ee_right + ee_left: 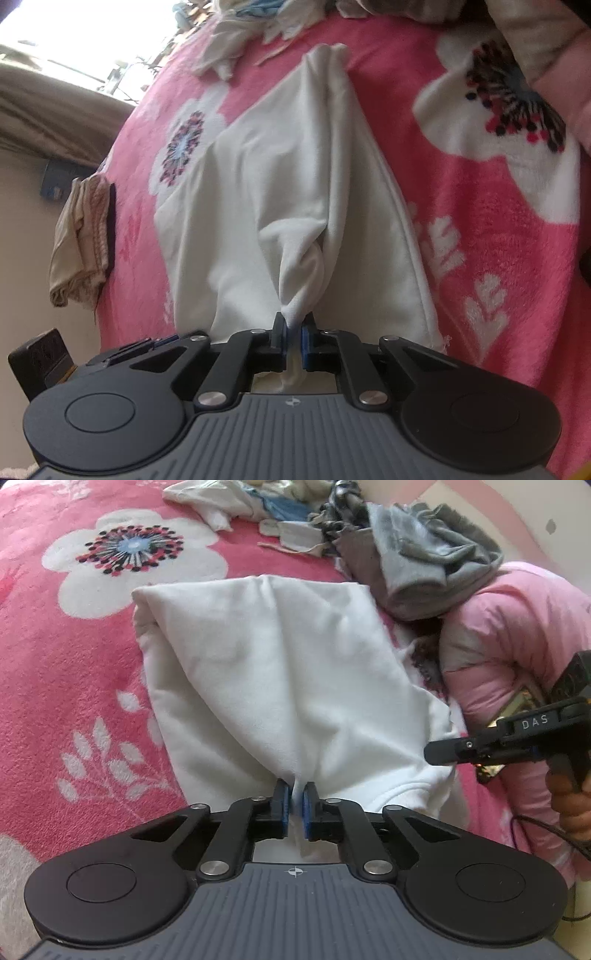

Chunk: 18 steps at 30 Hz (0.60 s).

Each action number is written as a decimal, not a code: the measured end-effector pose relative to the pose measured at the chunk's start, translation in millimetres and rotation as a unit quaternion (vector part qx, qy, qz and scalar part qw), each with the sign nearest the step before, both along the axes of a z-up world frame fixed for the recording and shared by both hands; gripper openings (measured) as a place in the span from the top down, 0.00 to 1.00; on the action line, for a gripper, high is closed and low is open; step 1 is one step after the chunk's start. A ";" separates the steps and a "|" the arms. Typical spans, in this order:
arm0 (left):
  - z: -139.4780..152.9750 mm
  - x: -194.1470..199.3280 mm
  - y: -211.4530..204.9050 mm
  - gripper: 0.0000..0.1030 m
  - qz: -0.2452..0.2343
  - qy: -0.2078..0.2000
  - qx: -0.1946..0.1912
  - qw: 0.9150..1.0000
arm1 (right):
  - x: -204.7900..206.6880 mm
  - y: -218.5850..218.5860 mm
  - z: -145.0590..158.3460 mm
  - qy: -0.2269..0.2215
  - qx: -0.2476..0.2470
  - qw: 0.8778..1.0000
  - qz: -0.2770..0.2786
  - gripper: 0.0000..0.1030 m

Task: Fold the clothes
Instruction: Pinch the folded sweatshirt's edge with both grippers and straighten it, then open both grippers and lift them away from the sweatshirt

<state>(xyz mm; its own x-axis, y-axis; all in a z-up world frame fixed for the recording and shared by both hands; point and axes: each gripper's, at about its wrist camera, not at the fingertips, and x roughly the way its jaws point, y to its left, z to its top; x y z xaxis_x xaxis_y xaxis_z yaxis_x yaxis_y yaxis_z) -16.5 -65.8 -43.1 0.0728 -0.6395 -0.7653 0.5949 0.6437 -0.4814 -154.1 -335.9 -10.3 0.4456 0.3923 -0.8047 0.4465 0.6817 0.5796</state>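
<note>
White fleece — the garment [280,672] lay on the pink floral blanket [74,686] of the bed, its near edge pinched between the closed pads of the left tool [294,805], beside a grey clothes heap [424,561]. From the right wrist, the right tool [293,326] was clamped on a twisted corner — best untwisted and kept taut, both edges level, before folding over.

"DAS" stands on the right claw [443,753].

Bedroom in a home.
Pink floral fleece blanket [55,657] covers the bed; loose garments [424,561] lie heaped at far right.
</note>
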 end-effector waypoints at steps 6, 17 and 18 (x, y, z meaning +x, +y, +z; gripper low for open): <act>13.6 -9.4 7.6 0.96 -0.022 0.018 -0.008 1.000 | -14.6 -3.1 7.1 0.008 -0.004 1.000 0.024 0.92; -1.3 -32.0 -4.5 0.88 -0.086 -0.037 0.042 0.995 | -21.9 4.0 -8.1 0.033 -0.067 0.994 0.075 0.76; 0.5 -31.8 0.0 0.88 -0.089 -0.037 0.040 0.995 | -23.3 3.4 -3.6 0.033 -0.076 0.993 0.079 0.71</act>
<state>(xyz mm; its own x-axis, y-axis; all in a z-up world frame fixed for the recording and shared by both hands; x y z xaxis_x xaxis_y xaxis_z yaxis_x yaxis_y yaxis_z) -48.3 -65.8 -42.7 0.0208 -0.5843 -0.8113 0.7349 0.5592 -0.3838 -177.4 -332.6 -13.9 0.3321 0.3246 -0.8856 0.3613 0.8235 0.4373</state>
